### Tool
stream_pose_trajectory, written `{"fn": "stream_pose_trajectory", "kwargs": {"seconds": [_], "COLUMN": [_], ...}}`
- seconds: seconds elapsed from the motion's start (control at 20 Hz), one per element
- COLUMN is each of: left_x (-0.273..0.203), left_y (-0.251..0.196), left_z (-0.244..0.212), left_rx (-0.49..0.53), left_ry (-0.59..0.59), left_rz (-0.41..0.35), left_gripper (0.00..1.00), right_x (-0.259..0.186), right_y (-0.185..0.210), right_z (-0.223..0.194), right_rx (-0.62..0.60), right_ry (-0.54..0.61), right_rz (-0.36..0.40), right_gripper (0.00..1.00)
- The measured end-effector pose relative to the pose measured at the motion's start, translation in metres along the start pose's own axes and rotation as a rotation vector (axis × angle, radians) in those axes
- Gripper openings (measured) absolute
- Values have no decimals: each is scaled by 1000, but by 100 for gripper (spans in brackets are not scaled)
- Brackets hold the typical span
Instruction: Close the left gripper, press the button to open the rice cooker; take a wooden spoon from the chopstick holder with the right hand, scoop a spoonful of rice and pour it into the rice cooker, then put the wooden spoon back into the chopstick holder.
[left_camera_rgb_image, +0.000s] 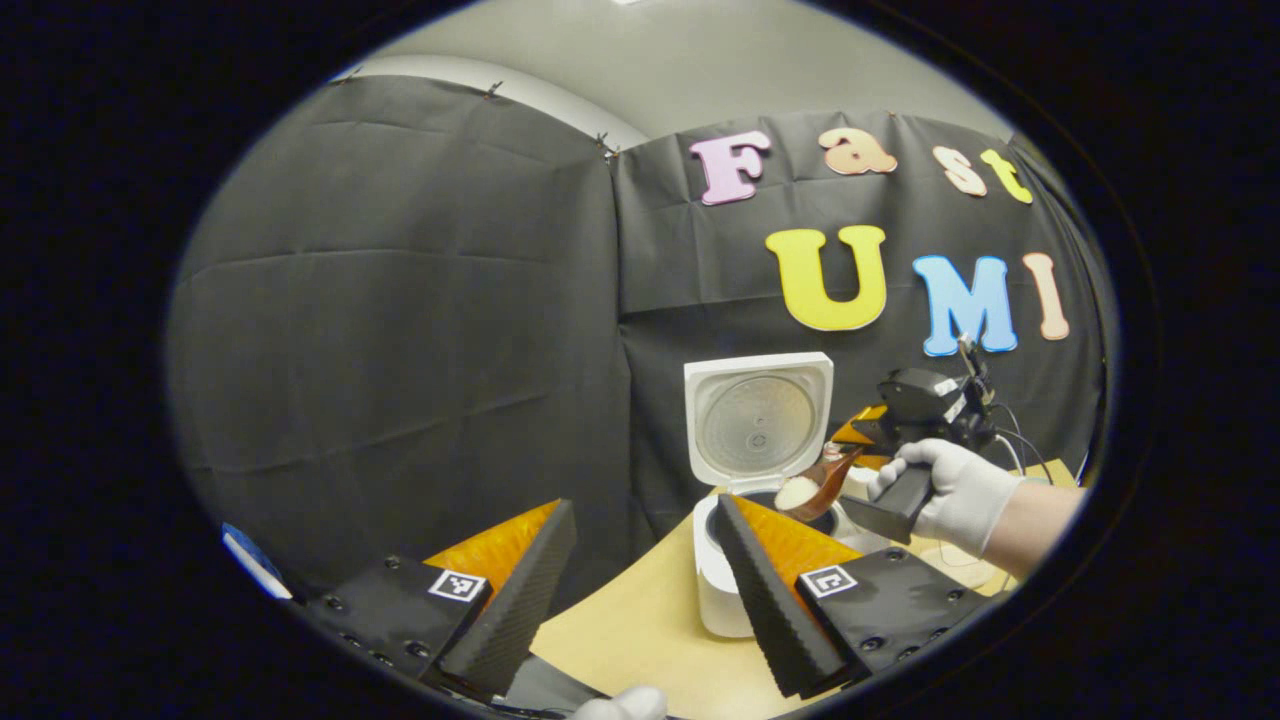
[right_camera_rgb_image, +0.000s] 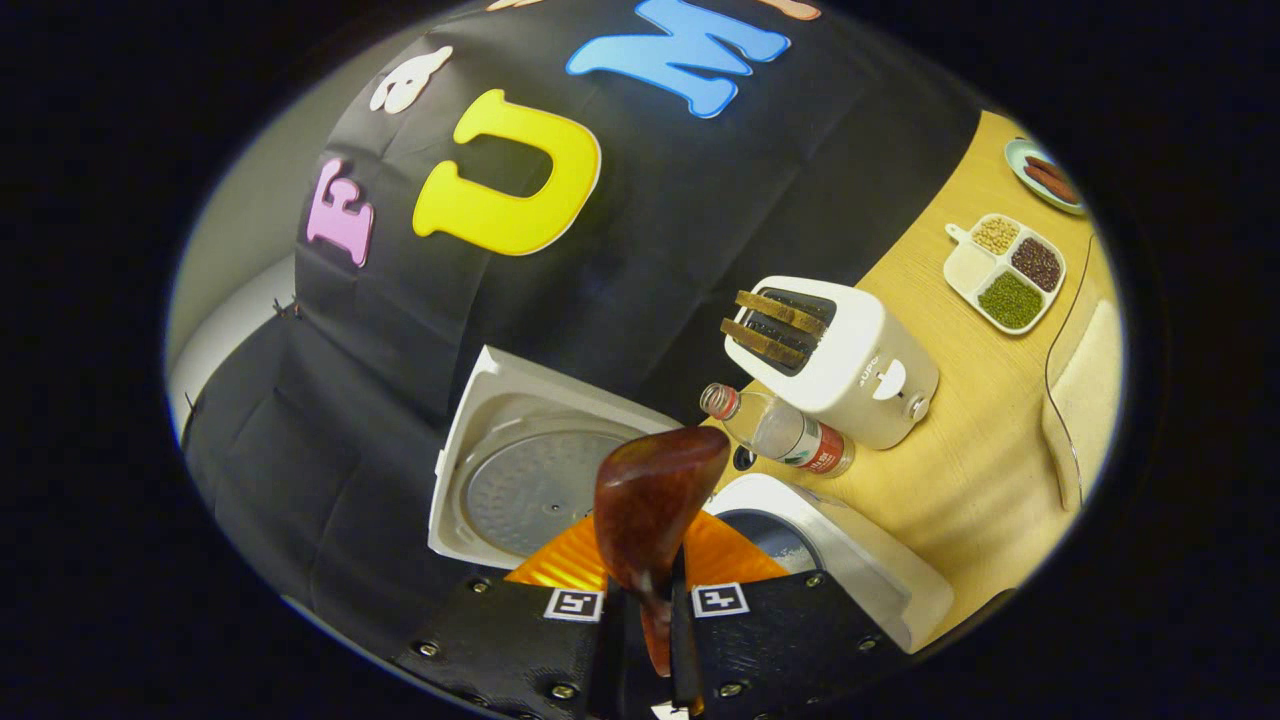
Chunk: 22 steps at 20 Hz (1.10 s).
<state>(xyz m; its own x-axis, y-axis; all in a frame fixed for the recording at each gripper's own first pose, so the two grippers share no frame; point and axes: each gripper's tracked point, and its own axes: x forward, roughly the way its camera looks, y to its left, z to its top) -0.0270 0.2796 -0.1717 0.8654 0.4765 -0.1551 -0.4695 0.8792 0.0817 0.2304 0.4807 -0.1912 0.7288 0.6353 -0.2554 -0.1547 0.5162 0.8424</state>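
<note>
Rice cooker, white, square-bodied, plastic (left_camera_rgb_image: 722, 590): it sits at lower centre of the left gripper view on the pale wooden tabletop (left_camera_rgb_image: 640, 630), with its white hinged lid (left_camera_rgb_image: 758, 418) standing upright and open. The button step reads as done.

Your right gripper (right_camera_rgb_image: 640, 640) pinches the handle of the brown wooden spoon (right_camera_rgb_image: 655, 500); both fingers press on it at bottom centre of the right gripper view. In the left gripper view the spoon bowl, right of centre, carries a white heap of rice (left_camera_rgb_image: 797, 492) and hangs above the cooker's dark opening, held by your gloved hand (left_camera_rgb_image: 950, 495).

Your left gripper (left_camera_rgb_image: 640, 590) stands spread, with nothing between its fingers, low in its own view.

Judged step: pouring the rice into the cooker. The next move calls for tipping the spoon over the opening so no grains fall on the tabletop, then returning it to the chopstick holder.

Also noted in the right gripper view: white toaster with two bread slices (right_camera_rgb_image: 835, 355), clear water bottle (right_camera_rgb_image: 785, 432), white divided dish of grains (right_camera_rgb_image: 1005, 270) at upper right.
</note>
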Motion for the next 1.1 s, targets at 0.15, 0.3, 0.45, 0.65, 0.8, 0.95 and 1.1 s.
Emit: {"fn": "stream_pose_trajectory", "kwargs": {"seconds": [0.15,0.3,0.45,0.65,0.8,0.95,1.1], "left_x": [-7,-18,-19,-20,-24,-25,-26], "left_y": [15,24,26,29,30,30,30], "left_z": [-10,-13,-17,-17,-17,-19,-19], "left_rx": [5,6,18,18,18,12,8], "left_ry": [10,25,38,40,34,37,40], "left_rz": [28,49,55,61,63,64,67], "left_gripper": [100,98,100,100,96,96,98], "right_x": [16,22,23,21,17,16,9], "right_y": [-5,-2,5,16,27,43,54], "right_z": [-11,-15,-17,-11,-18,-26,-42], "right_rx": [-99,-280,-461,-699,-868,-1079,-1269], "right_ry": [0,-22,-40,-82,-108,-133,-154], "right_rz": [-32,-45,-52,-64,-48,-9,42], "right_gripper": [18,18,18,18,18,17,17]}}
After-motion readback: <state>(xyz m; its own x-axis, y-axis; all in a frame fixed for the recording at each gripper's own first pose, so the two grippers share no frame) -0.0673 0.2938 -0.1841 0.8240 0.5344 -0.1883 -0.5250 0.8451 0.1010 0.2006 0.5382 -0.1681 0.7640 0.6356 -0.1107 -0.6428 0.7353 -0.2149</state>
